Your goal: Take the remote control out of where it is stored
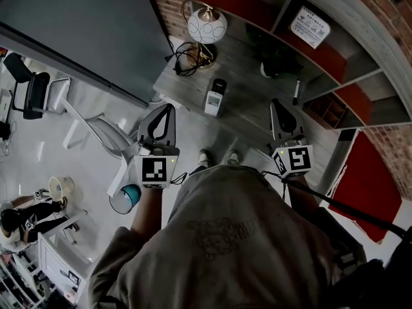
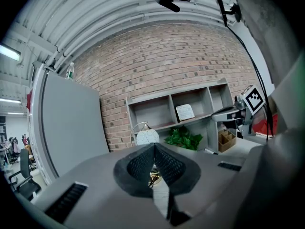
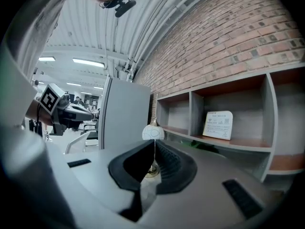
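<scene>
Stage judged as approach, with nothing lifted yet. Remote control (image 1: 218,86) noted upright in a white holder (image 1: 212,103) on the grey table (image 1: 257,108), at twelve o'clock from the person and beyond both sets of tips. Lamp (image 1: 206,26) noted at twelve o'clock of the holder, near the table's far edge. Pen (image 1: 296,92) noted at three o'clock, well apart.

Left gripper (image 1: 168,106) held at eight o'clock of the holder, jaws pressed together on nothing. Right gripper (image 1: 275,102) held at three o'clock, jaws likewise together and empty. No contact with table, holder or remote.

Next move, as judged: open one gripper, carry it forward over the holder, close on the dark upper part of the remote, draw straight up. Possibly steady the light holder with the other gripper against tipping. Tightness of the remote's seat not determinable.
</scene>
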Tool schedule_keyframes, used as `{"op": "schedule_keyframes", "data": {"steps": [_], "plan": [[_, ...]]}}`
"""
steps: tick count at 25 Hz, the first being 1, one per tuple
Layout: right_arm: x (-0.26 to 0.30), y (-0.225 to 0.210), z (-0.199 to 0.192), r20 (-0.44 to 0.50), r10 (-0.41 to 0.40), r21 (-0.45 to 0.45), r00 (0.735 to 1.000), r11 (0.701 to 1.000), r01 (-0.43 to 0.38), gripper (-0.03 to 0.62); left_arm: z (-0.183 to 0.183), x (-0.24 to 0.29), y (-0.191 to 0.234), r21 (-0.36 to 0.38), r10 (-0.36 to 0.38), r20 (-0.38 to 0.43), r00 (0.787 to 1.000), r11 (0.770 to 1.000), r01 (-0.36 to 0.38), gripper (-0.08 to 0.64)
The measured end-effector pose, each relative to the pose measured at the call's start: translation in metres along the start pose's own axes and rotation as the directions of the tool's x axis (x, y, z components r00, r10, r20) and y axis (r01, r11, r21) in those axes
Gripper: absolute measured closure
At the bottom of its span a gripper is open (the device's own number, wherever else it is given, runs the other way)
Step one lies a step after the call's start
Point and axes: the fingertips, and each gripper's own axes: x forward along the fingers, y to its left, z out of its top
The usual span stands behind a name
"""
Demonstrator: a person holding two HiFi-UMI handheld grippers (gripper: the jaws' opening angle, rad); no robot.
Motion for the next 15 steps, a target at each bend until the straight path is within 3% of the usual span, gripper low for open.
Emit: {"op": "schedule_keyframes", "data": {"steps": [7,15], "plan": [[0.031,0.020,-0.014,-0.056,0.196,-0.038,0.979,0.979,-0.198,0.578,0.001,0.002,-0.010,0.019,-0.016,-0.004,1.000,1.000,0.016,0.549],[0.084,0.025,-0.049,-0.162,0.289,-0.060,0.944,0.951,-0.302,0.556,-0.002,-0.003,-0.018,0.018,-0.015,-0.027,1.000,1.000,0.016,0.549]]}}
